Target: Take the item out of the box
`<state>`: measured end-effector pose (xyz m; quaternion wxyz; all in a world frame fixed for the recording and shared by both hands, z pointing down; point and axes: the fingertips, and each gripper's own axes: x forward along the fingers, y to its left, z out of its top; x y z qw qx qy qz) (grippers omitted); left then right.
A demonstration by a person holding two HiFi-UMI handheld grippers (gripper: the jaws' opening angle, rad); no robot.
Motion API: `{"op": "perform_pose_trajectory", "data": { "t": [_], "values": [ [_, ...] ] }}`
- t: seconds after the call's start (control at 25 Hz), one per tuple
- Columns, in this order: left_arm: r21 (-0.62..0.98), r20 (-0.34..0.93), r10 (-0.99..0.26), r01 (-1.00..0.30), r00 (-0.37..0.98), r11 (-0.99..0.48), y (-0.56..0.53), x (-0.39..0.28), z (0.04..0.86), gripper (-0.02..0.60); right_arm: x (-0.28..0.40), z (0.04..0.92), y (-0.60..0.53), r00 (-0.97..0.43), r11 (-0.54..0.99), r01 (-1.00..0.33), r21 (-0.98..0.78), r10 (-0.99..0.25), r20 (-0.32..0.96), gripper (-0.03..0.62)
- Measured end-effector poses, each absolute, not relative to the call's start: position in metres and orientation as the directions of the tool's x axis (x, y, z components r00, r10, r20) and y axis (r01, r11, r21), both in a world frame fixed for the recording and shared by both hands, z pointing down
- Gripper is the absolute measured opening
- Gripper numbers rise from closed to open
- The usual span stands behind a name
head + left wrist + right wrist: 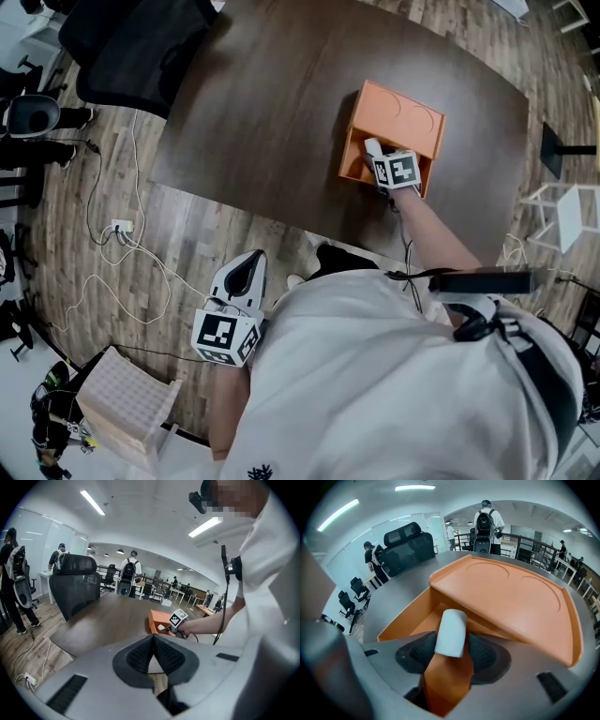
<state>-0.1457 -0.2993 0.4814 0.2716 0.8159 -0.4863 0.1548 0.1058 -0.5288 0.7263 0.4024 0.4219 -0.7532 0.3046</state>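
An orange box (401,114) stands open on the dark table (262,94), its lid (511,590) tipped back. My right gripper (375,155) reaches down into the box's opening. In the right gripper view a white cylindrical item (451,631) stands tilted between the two black pads of that gripper (451,644), over the orange box floor; the jaws stand wide around it. My left gripper (249,265) hangs low off the table's near edge, shut and empty. In the left gripper view its pads (140,656) meet at the tip, and the box (157,619) shows far ahead.
A black office chair (141,47) stands at the table's far left corner. Cables and a power strip (120,227) lie on the wood floor. A pale crate (127,403) sits near my left side, and a white stool (567,211) at the right. People stand in the background.
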Motion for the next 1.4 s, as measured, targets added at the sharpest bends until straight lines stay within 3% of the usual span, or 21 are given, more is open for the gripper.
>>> {"op": "perform_pose_trajectory", "data": {
  "t": [0.36, 0.84, 1.4],
  "values": [
    [0.298, 0.519, -0.708, -0.878, 0.478, -0.374, -0.303, -0.151, 0.483, 0.011, 0.105, 0.727, -0.532, -0.312, 0.476, -0.873, -0.101, -0.388, 0.867, 0.173],
    [0.303, 0.500, -0.710, -0.868, 0.496, -0.394, -0.287, -0.155, 0.485, 0.011, 0.102, 0.722, -0.514, -0.316, 0.506, -0.857, -0.100, -0.363, 0.876, 0.167],
    [0.306, 0.452, -0.724, -0.853, 0.521, -0.423, -0.236, -0.168, 0.475, 0.011, 0.093, 0.670, -0.473, -0.333, 0.530, -0.845, -0.064, -0.429, 0.839, 0.166]
  ]
}}
